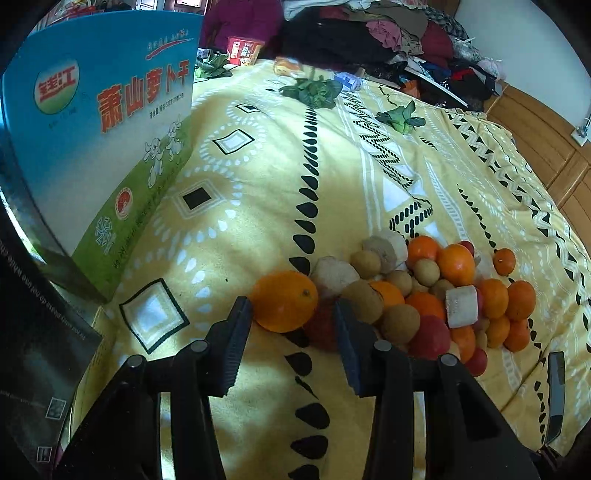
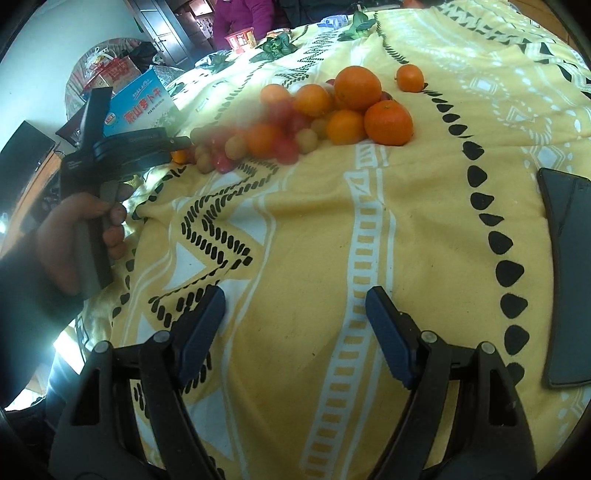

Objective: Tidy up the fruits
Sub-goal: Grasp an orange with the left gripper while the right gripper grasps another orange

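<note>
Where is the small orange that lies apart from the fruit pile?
In the left wrist view the small orange lies on the yellow blanket, just right of the fruit pile, at its far edge.

Home bedroom: bed under a yellow patterned blanket (image 1: 258, 192), heaped clothing (image 1: 388, 33) at the far edge, wooden wall panelling (image 1: 546, 122), dark door (image 2: 162, 26).

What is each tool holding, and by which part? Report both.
Nothing is held. The left tool is open at the near edge of the fruit pile, its fingers beside a large orange. The right tool is open over bare blanket.
</note>
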The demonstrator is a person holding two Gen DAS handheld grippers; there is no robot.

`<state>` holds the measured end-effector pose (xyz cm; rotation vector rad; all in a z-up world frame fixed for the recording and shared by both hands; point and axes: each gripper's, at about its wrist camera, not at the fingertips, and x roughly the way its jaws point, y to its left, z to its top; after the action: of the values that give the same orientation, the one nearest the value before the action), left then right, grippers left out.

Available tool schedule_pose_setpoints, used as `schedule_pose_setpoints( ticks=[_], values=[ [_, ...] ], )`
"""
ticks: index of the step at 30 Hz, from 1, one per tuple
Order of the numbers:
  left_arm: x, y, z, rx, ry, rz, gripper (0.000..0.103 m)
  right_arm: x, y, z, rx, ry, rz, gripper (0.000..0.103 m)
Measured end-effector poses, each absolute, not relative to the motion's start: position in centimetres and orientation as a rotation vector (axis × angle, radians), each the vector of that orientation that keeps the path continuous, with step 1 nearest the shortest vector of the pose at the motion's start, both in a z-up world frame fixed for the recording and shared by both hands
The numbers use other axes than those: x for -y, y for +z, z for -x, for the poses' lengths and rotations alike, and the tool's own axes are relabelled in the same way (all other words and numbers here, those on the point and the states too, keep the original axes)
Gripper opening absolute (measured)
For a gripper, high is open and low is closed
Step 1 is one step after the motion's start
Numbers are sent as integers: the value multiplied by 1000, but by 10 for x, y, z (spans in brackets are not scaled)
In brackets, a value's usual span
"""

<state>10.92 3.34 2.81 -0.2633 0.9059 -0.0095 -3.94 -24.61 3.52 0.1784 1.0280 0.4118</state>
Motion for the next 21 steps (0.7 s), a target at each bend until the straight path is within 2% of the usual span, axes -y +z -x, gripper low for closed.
schedule_pose_setpoints(
  ticks=[2, 4, 7, 13, 17, 20, 21],
  values=[
    [-33, 30, -107, -897, -5, 250, 37, 248, 37, 38, -1021, 411, -187, 78],
    [-33, 30, -106, -894, -11, 238, 36, 248, 39, 36, -1013, 410, -187, 70],
    [-33, 34, -100, -884, -21, 225, 36, 248, 42, 33, -1006, 406, -186, 67],
    [-31, 47, -67, -894, -72, 246, 36, 245, 45, 28, -1002, 404, -177, 67],
    [-23, 33, -55, -925, -106, 206, 36, 244, 43, 26, -1005, 408, -181, 67],
    [-24, 33, -56, -891, -92, 228, 38, 242, 44, 25, -1010, 412, -176, 67],
    [-23, 34, -57, -878, -91, 224, 43, 242, 45, 25, -1006, 414, -176, 67]
  ],
)
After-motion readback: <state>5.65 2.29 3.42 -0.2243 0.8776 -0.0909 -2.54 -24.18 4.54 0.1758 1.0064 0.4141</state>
